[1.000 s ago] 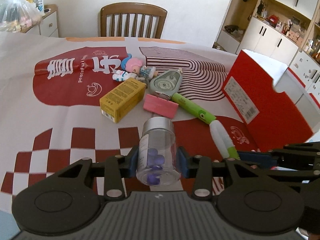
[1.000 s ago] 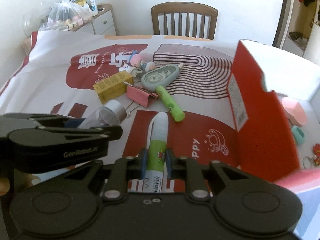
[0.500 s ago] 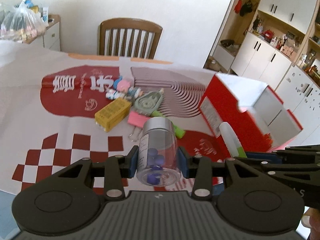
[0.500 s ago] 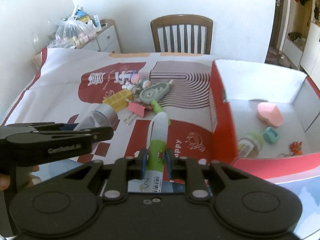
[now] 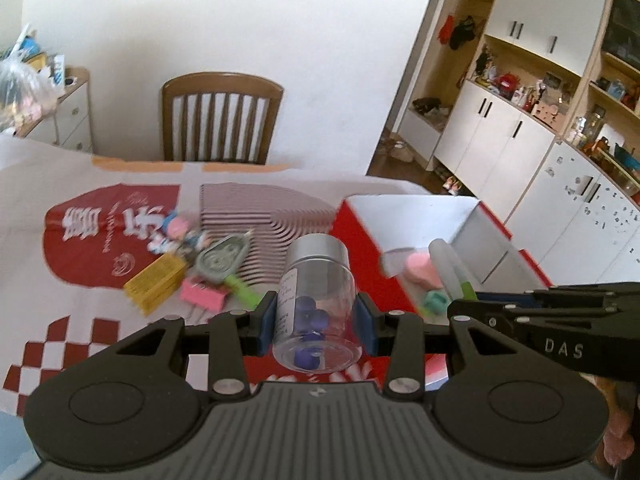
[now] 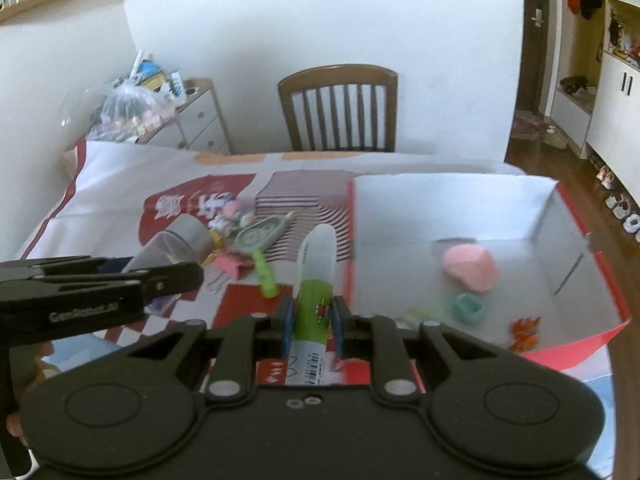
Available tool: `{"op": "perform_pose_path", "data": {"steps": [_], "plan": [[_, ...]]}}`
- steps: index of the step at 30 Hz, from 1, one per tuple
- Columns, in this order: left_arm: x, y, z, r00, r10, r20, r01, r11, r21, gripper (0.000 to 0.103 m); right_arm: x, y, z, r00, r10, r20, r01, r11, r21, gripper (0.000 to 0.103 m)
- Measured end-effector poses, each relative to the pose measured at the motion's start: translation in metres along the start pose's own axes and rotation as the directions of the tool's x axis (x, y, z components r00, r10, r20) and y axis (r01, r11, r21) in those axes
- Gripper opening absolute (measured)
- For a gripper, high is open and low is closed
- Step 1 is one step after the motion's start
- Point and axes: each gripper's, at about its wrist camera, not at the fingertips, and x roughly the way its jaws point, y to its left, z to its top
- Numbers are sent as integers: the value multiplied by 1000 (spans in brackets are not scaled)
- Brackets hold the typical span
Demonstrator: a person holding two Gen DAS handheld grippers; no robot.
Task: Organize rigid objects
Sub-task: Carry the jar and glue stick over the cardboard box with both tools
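Left wrist view: left gripper clamps the clear plastic jar with silver lid; right gripper clamps the green-and-white glue pen. Early release risks striking the red cardboard box's near wall.

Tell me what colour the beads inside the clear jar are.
Dark blue-purple. The beads inside the clear jar show best in the left wrist view.

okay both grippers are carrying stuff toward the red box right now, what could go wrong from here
1. The left gripper pinches the clear jar only on its smooth round sides, so it might slip or swing.
2. The right gripper holds the green and white tube near its rear end; the long front may catch the red box wall.
3. Both grippers sit close together, so they could bump over the box.
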Motion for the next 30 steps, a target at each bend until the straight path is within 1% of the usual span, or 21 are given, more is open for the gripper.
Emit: {"op": "perform_pose_path", "data": {"steps": [4,8,13,17,24,30], "plan": [[9,-24,8,1000,-13,6,13,1000,15,41,-9,-31,9,1000,-18,17,18,1000,19,18],[26,-51,15,1000,-17,-3,17,999,34,41,-14,-63,16,999,-37,27,36,999,30,18],[55,-85,23,1000,-13,-11,14,997,71,41,-8,-105,25,998,-64,23,62,996,60,18],[84,-107,29,999,-3,-42,7,996,85,41,3,-133,30,996,-82,16,81,995,64,18],[132,-126,30,994,51,-100,-41,994,100,41,30,-174,33,994,-105,-17,106,991,76,18],[170,-133,33,982,100,-161,-82,990,110,41,57,-193,33,993,-109,-51,112,991,68,18]]}}
